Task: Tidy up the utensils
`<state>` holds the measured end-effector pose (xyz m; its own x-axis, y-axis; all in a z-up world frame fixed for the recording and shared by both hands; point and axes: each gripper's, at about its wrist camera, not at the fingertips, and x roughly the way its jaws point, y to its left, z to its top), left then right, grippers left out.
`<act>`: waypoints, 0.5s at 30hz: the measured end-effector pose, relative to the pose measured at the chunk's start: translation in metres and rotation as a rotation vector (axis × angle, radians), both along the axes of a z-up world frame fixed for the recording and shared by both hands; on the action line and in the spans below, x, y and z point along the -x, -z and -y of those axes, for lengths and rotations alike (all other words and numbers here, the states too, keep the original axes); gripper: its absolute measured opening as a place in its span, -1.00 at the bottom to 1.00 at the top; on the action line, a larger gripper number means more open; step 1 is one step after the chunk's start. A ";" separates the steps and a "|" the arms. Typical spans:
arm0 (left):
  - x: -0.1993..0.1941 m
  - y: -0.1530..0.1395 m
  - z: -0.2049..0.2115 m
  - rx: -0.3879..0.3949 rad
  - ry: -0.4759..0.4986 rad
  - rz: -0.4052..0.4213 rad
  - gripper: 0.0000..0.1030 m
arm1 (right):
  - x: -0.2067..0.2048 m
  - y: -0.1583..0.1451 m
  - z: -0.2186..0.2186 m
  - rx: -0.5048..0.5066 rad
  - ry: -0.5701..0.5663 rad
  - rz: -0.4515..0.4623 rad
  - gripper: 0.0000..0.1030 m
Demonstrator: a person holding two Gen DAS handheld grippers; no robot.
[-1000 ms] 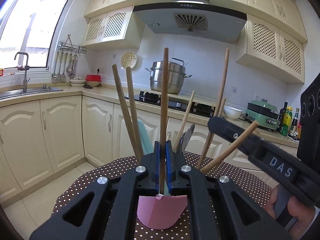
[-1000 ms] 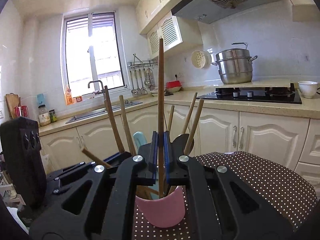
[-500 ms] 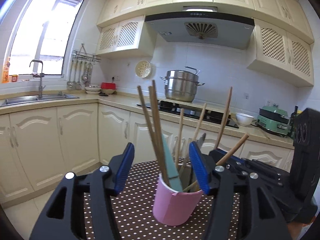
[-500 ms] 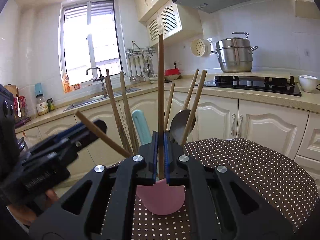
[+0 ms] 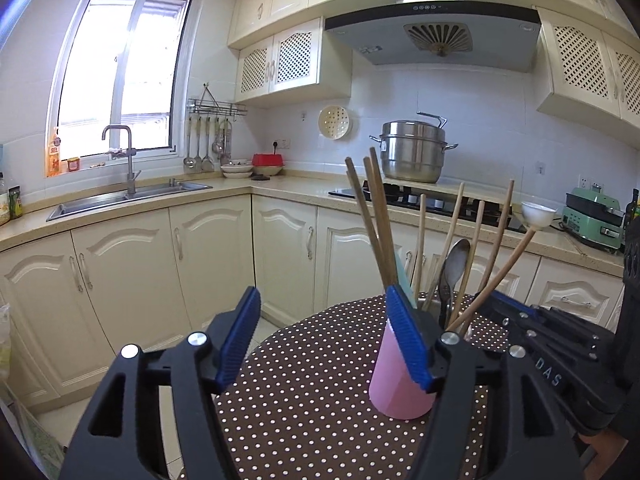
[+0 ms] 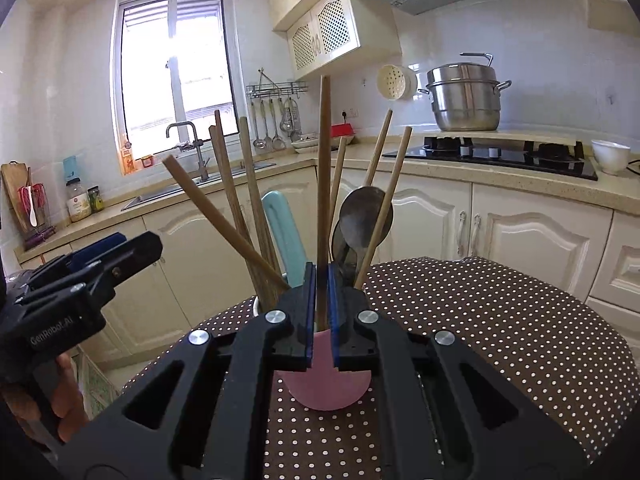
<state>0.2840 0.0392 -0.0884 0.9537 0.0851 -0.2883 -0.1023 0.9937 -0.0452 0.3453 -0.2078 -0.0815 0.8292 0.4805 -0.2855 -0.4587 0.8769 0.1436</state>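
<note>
A pink cup [image 5: 394,388] stands on a brown polka-dot table [image 5: 304,392] and holds several wooden chopsticks, a metal spoon [image 5: 454,258] and a pale blue utensil. My left gripper [image 5: 324,344] is open and empty, just left of the cup. My right gripper [image 6: 321,318] is shut on a wooden chopstick [image 6: 323,184] that stands upright over the pink cup [image 6: 326,388]. The spoon [image 6: 362,216] and the blue utensil [image 6: 282,224] show behind it. The left gripper's body [image 6: 80,280] is at the left of the right wrist view.
Cream kitchen cabinets run behind the table. A sink [image 5: 128,196] lies at the left under a window. A steel pot [image 5: 414,152] stands on the stove [image 5: 432,200]. A white bowl [image 6: 610,154] sits on the counter.
My left gripper opened, let go of its chopstick into the cup, and drew back to the left. My right gripper stays shut on its chopstick.
</note>
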 end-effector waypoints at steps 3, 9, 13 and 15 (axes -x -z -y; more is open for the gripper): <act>0.008 -0.002 -0.002 0.001 0.003 0.000 0.28 | 0.006 -0.006 0.001 -0.004 0.020 0.013 -0.22; 0.025 -0.008 -0.005 0.006 0.001 0.006 0.31 | 0.021 -0.020 0.008 -0.041 0.031 0.048 0.16; 0.042 -0.014 -0.006 0.012 0.005 0.015 0.36 | 0.034 -0.031 0.011 -0.061 0.028 0.067 0.25; 0.050 -0.018 -0.007 0.009 0.008 0.020 0.37 | 0.043 -0.037 0.013 -0.071 0.029 0.078 0.28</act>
<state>0.2345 0.0463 -0.0705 0.9600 0.0752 -0.2698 -0.0937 0.9940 -0.0564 0.3026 -0.2208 -0.0441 0.8616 0.4725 -0.1853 -0.4453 0.8790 0.1706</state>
